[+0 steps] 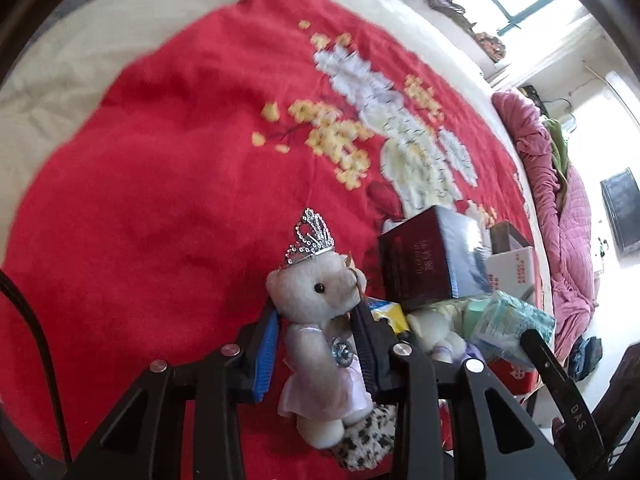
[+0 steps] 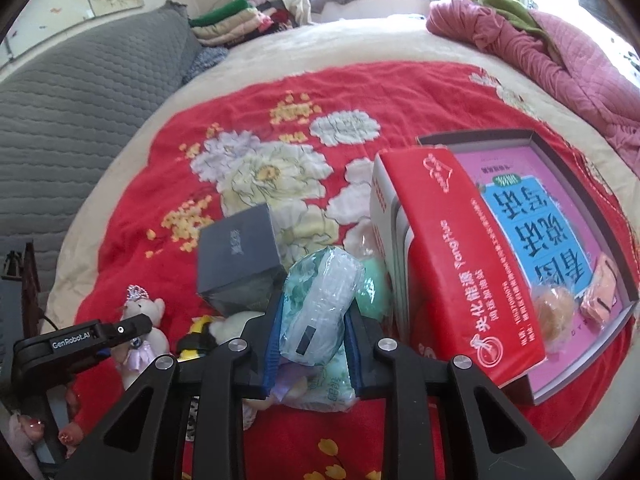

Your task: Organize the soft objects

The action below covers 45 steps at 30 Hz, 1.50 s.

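Teddy bear clamped in left gripper

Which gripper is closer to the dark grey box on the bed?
Right. The right gripper, shut on a tissue pack, sits just below the dark grey box. The left gripper holds the crowned teddy bear farther left.
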Tool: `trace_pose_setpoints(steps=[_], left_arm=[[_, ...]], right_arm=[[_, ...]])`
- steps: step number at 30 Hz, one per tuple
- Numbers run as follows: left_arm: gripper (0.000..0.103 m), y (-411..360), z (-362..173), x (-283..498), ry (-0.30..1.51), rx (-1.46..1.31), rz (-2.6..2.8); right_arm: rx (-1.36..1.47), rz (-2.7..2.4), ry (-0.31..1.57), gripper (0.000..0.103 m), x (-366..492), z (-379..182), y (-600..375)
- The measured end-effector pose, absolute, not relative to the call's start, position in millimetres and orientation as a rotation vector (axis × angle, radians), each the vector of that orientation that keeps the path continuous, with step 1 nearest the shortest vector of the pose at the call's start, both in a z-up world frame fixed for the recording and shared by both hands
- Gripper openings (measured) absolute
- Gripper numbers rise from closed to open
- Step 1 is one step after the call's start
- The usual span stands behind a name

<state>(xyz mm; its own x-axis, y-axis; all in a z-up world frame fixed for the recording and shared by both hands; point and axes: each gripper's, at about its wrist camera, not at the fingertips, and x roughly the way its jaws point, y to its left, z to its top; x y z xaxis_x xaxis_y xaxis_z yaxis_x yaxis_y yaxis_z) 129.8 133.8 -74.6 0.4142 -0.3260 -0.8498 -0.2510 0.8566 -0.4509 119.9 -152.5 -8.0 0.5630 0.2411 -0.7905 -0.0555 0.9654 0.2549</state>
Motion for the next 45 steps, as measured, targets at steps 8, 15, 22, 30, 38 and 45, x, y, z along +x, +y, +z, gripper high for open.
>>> trace_pose_setpoints(steps=[8,15,22,30,38,45], left_arm=[[0.036,123,-36,115,1.082,-0.52,-0.07],[0.035,113,-9,107,1.015,-0.491,-0.091],[0.035,104,14,102,0.965,-0.475,-0.107],[0.035,87,37,96,0.938,-0.425,-0.133],[0.035,59,47,91,0.935,-0.372,-0.167],[0.035,28,61,87,0.921,-0.323,-0.209]], right_arm=[[0.228,0.223,0.887,0.027,108,13,-160],[0.24,0.229,0.851,0.027,100,26,-172],[0.262,0.215,0.821,0.027,95,38,-185],[0.282,0.206,0.778,0.027,89,53,-201],[0.309,0.183,0.743,0.027,80,65,-224],[0.357,0.15,0.704,0.027,69,78,-255]])
